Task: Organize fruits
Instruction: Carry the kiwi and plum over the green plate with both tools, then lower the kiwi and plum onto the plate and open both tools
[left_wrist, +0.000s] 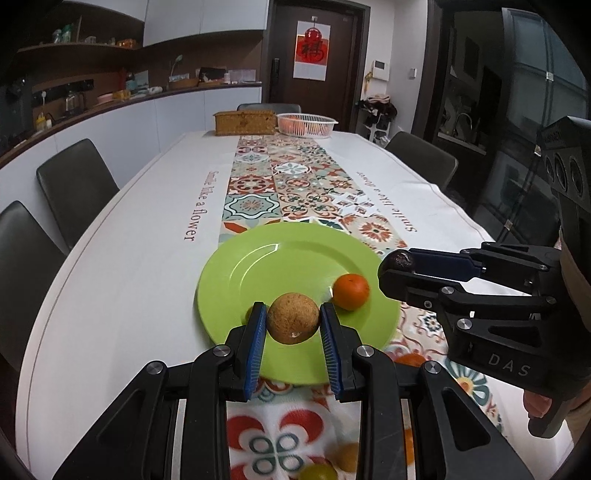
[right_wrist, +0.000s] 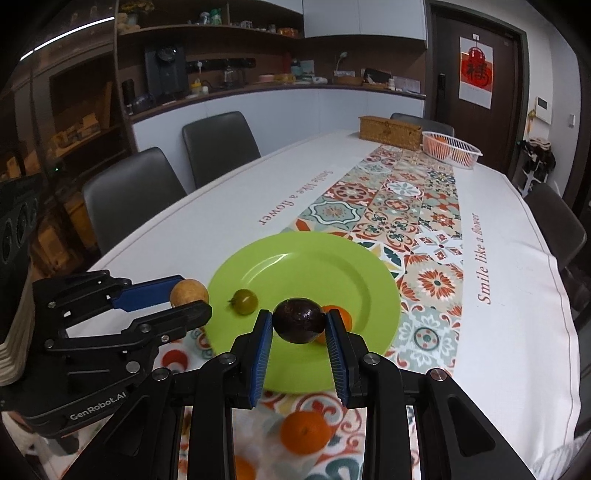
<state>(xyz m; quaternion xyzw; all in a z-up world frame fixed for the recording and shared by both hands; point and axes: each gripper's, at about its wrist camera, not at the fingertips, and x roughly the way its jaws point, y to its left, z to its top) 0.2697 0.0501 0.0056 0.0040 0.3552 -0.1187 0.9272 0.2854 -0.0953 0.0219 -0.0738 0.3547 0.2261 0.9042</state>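
Note:
A green plate (left_wrist: 258, 266) (right_wrist: 314, 266) lies on the patterned runner. My left gripper (left_wrist: 293, 321) is shut on a round tan fruit (left_wrist: 293, 318) above the plate's near rim; it shows at the left in the right wrist view (right_wrist: 189, 292). My right gripper (right_wrist: 299, 323) is shut on a dark purple-brown fruit (right_wrist: 299, 320), held over the plate's near right part; it shows in the left wrist view (left_wrist: 402, 260). An orange (left_wrist: 351, 291) (right_wrist: 341, 317) and a small green tomato (right_wrist: 244, 301) lie on the plate.
Loose oranges (right_wrist: 306, 431) and a yellow-green fruit (left_wrist: 317, 472) lie on the runner near me. A wicker box (left_wrist: 245, 122) and a white basket (left_wrist: 306, 124) with oranges stand at the far end. Dark chairs (left_wrist: 75, 184) line the table.

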